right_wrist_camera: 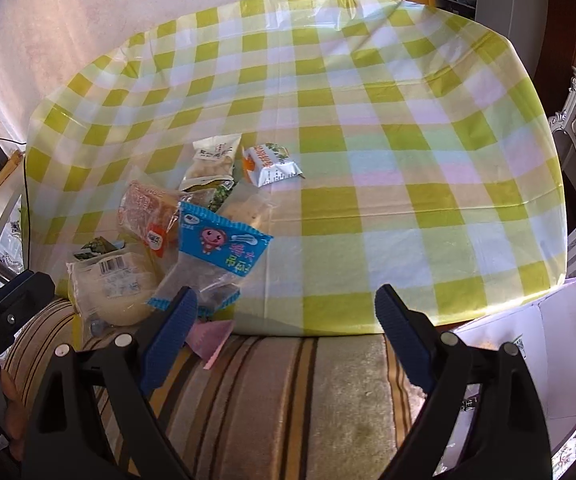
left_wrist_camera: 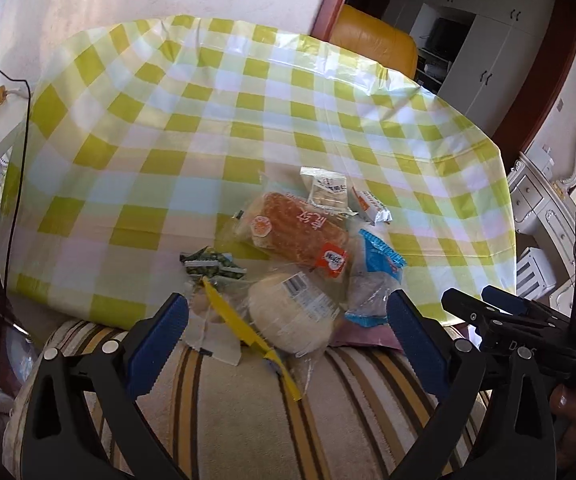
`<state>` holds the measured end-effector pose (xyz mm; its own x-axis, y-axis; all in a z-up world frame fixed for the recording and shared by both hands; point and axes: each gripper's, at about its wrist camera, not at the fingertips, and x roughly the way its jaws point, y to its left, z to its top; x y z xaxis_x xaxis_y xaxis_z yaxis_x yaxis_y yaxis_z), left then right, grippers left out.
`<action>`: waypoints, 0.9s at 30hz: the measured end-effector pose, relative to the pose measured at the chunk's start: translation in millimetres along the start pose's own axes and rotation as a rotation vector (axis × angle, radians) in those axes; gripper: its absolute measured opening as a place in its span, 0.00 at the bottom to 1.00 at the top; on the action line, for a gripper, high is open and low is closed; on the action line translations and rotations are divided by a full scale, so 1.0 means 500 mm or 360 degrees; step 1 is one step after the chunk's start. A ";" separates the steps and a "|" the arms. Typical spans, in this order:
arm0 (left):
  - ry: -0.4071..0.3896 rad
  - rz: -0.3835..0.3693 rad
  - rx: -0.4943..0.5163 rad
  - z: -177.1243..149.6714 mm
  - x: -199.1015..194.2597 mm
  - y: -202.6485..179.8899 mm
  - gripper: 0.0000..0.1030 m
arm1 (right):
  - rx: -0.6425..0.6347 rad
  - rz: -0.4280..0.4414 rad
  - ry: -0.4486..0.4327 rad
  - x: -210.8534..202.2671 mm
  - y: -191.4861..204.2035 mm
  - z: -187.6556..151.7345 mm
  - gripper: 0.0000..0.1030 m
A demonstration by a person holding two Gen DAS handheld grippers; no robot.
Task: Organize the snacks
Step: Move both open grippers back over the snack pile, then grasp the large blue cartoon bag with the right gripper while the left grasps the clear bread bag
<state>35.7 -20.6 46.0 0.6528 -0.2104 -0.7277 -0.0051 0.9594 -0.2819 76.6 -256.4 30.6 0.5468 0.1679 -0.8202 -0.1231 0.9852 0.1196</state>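
Left wrist view. Your left gripper (left_wrist_camera: 288, 316) stands with its jaws spread wide and nothing pressed between the blue pads (left_wrist_camera: 159, 336); it hangs over the near end of a heap of snacks. The heap lies at the near edge of the checked tablecloth (left_wrist_camera: 216, 128), spilling onto the striped cushion (left_wrist_camera: 248, 408). In it: a brown bread loaf in clear wrap (left_wrist_camera: 293, 232) at the centre; a pale round bun with a barcode label (left_wrist_camera: 291, 314) just in front of it, between the pads but untouched; a blue-and-clear packet (left_wrist_camera: 371, 276) leaning at the right, close to the right pad; small green-wrapped sweets (left_wrist_camera: 208, 265) at the left; a yellow-striped clear wrapper (left_wrist_camera: 244, 328) touching the bun; a white packet (left_wrist_camera: 326, 192) and a white-and-orange packet (left_wrist_camera: 371, 206) behind the loaf. Your right gripper (left_wrist_camera: 483, 300) shows at the right edge.

Right wrist view. Your right gripper (right_wrist_camera: 286, 312) is likewise released, jaws wide, with only bare tablecloth (right_wrist_camera: 387, 160) and cushion (right_wrist_camera: 272, 392) between them. The heap sits left of it: the blue-and-clear packet (right_wrist_camera: 216, 256) nearest, its lower end just beside the left pad (right_wrist_camera: 170, 332); the bun (right_wrist_camera: 116, 288) and loaf (right_wrist_camera: 144, 208) further left; the white packet (right_wrist_camera: 212, 160) and the white-and-orange packet (right_wrist_camera: 272, 164) beyond. A pink paper scrap (right_wrist_camera: 212, 338) lies on the cushion. Your left gripper (right_wrist_camera: 8, 300) enters at the left edge. A white-and-lilac box (right_wrist_camera: 547, 344) stands at the right.
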 end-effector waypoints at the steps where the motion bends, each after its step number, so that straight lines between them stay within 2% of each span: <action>1: 0.0012 0.0001 -0.0035 -0.002 -0.002 0.016 0.93 | -0.0029 0.0006 0.0016 0.006 0.013 0.000 0.88; 7: 0.0105 -0.0003 -0.0157 -0.014 0.003 0.087 0.79 | -0.0078 0.0038 0.0089 0.038 0.047 0.002 0.88; 12: 0.0173 -0.0053 -0.0257 -0.019 0.017 0.119 0.79 | -0.0088 0.0039 0.0118 0.063 0.065 0.012 0.88; 16: 0.0217 -0.0095 -0.0285 -0.017 0.030 0.129 0.74 | -0.0079 0.0032 0.0132 0.082 0.075 0.021 0.88; 18: 0.0233 -0.0135 -0.0290 -0.017 0.035 0.130 0.70 | -0.0066 0.0023 0.0150 0.094 0.077 0.027 0.88; 22: 0.0274 -0.0256 -0.0244 -0.014 0.043 0.112 0.68 | -0.0047 0.0024 0.0168 0.114 0.078 0.035 0.88; 27: 0.0386 -0.0435 -0.0278 -0.016 0.071 0.086 0.61 | -0.0061 0.0020 0.0176 0.133 0.088 0.045 0.88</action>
<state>52.7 11.4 3.1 0.4505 -0.5116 -0.7317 0.0017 0.8201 -0.5723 126.1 -201.3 -6.0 0.4506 0.1730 -0.8758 -0.1619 0.9806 0.1104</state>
